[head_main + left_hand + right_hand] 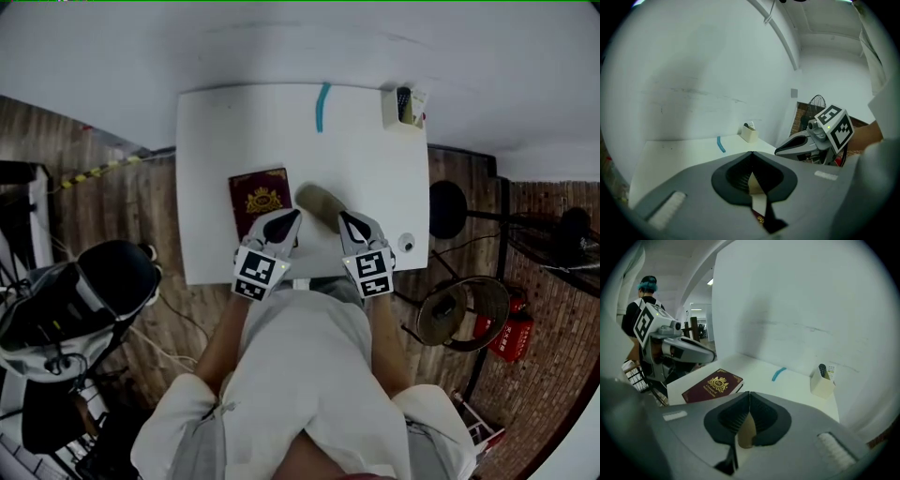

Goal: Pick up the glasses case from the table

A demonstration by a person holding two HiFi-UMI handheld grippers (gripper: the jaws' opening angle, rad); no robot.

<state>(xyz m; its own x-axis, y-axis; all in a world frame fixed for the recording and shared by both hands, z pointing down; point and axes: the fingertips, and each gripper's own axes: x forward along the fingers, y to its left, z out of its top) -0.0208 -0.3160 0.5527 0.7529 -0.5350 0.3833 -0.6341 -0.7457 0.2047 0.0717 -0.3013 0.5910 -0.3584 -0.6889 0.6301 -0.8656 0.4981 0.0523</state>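
Left gripper and right gripper, jaws pressed together, flank the glasses case; maroon booklet bears unreadable gold print.

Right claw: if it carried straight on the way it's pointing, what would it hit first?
Probably the tan glasses case, which shows just beyond the tips of the shut right claw. How near it is, I cannot tell.

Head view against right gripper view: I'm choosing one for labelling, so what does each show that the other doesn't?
Only the head view: the red fire extinguisher and a small white round object on the white table. Only the right gripper view: a bystander in a dark top. Both: the maroon booklet with a gold crest, the blue strip, the white desk holder and the left gripper.
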